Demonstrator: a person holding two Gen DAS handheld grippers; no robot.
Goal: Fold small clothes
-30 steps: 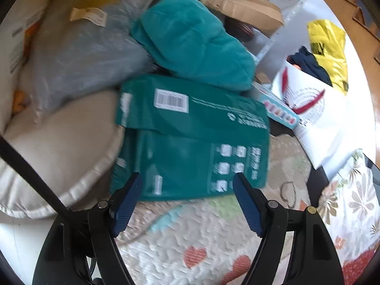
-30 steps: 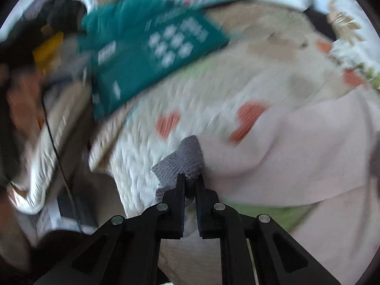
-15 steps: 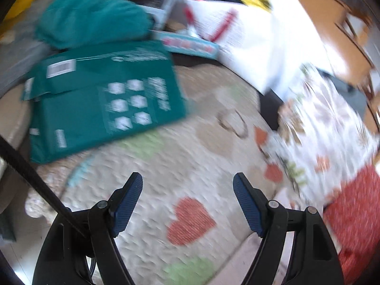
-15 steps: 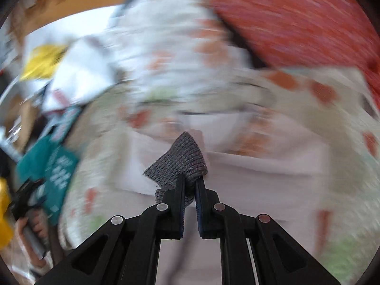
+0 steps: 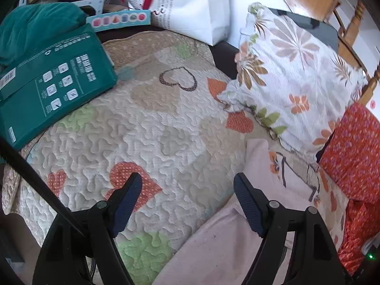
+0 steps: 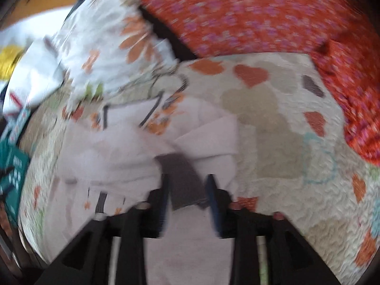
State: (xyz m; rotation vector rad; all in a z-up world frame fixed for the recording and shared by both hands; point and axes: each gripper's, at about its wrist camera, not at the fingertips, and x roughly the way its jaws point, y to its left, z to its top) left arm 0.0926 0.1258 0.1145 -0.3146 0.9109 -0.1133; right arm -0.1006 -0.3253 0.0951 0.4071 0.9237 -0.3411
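Nearest, your right gripper [image 6: 188, 185] stands partly open, the grey knit cuff [image 6: 182, 173] lying loose between its fingers on the pale pink garment [image 6: 123, 147]. Your left gripper [image 5: 187, 190] gapes wide, empty, above the heart quilt [image 5: 147, 118]. Farther, at ten o'clock, lies a green package [image 5: 54, 80]; at two o'clock, a floral pillow [image 5: 292, 76].

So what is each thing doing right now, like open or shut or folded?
left gripper: open, holding nothing, over the quilt.
right gripper: open, grey knit cuff loose between its fingers.
pink garment: lying on the quilt, partly folded, blurry.
flowered pillow: resting at the quilt's edge.
green package: lying flat, shut.
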